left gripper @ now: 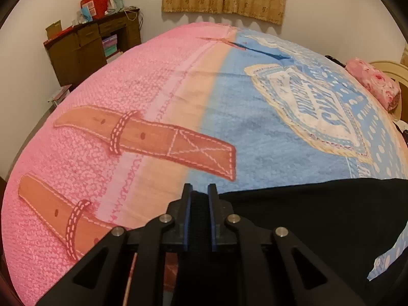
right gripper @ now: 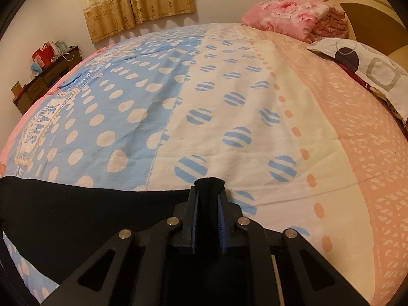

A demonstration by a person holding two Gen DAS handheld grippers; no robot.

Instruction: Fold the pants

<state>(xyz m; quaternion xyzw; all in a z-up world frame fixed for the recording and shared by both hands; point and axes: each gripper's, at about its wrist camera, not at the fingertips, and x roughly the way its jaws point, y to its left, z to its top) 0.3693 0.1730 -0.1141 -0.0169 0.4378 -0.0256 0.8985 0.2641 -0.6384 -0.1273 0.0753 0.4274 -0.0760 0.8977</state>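
Lying along the near edge of the patterned bedspread point(left gripper: 229, 132): black pants point(left gripper: 318, 216), one end pinched in the left gripper point(left gripper: 200, 196), other end pinched in the right gripper point(right gripper: 209, 191); fabric fills both narrow gaps.

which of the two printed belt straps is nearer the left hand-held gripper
The lower strap, running down beside the left hand-held gripper; the other strap lies farther up the bedspread.

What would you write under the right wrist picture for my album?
The right gripper pinches black pants over a spotty bedspread, with a pink blanket folded far behind.
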